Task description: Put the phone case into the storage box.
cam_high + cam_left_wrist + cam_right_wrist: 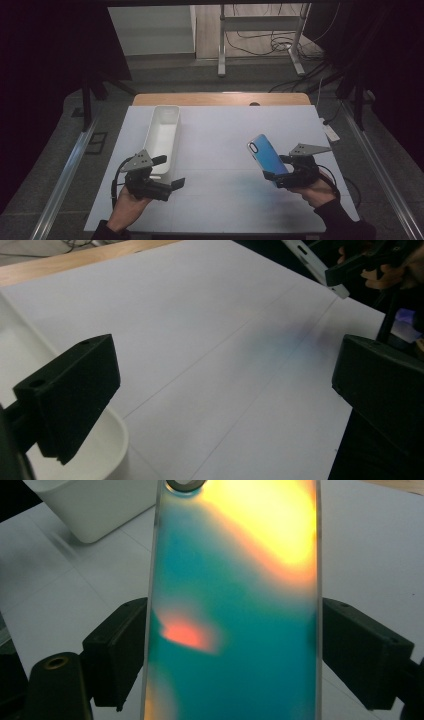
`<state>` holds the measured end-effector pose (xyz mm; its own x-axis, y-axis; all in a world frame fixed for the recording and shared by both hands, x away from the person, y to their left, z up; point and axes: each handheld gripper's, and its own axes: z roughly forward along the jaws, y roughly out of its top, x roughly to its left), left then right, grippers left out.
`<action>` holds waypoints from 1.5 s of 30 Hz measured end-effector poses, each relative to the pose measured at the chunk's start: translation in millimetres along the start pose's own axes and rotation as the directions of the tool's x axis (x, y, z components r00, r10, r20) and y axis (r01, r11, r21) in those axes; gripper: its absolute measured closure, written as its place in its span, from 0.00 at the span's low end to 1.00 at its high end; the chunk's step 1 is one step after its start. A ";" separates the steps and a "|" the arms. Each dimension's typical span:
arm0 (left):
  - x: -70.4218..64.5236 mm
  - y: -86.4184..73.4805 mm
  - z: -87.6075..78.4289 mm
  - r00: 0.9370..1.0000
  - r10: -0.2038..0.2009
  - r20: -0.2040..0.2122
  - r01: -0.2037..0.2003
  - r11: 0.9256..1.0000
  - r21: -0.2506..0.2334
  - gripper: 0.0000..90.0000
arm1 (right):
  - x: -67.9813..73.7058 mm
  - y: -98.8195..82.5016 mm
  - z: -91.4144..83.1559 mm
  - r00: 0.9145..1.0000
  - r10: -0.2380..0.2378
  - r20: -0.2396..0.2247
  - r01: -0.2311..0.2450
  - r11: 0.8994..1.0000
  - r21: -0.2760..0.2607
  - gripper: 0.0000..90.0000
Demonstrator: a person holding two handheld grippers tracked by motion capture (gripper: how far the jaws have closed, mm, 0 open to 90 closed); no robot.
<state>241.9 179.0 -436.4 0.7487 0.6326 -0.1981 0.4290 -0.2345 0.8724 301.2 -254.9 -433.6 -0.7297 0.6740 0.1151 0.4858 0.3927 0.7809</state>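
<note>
the right gripper (278, 176) has its jaws clamped across the sides of the blue phone (267, 155), lifted off the table (220, 145), while the left gripper (167, 172) waits wide open and empty beside the white bin (162, 137), so the pickup looks done and placing remains.

My iridescent blue phone case (266, 154) tilts camera-hole end up above the table, well right of the white bin (163, 136).

no readable text, labels, brands, numbers or signs anywhere in view
</note>
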 end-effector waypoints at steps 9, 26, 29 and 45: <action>-3.0 7.4 13.6 0.998 0.043 0.046 -0.043 0.999 -0.002 0.00 | 7.2 5.4 -0.4 0.999 -0.012 -0.032 0.011 0.999 -0.032 0.19; -10.5 27.4 43.2 0.987 0.060 0.150 -0.058 0.998 -0.021 0.00 | 19.1 12.6 1.1 0.996 -0.032 -0.084 0.026 0.997 -0.072 0.19; -12.3 30.0 48.3 0.984 0.056 0.167 -0.053 0.998 -0.022 0.00 | 21.3 13.5 1.6 0.995 -0.035 -0.090 0.029 0.997 -0.074 0.19; -20.8 39.0 68.0 0.968 0.074 0.240 -0.070 0.997 -0.025 0.00 | 36.9 17.9 7.7 0.990 -0.070 -0.121 0.061 0.995 -0.075 0.19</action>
<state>277.4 106.5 -428.7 0.8779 0.4176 -0.2342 0.3624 -0.2599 0.8950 286.6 -218.2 -420.2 -0.8148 0.5640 0.1341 0.4032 0.3850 0.8302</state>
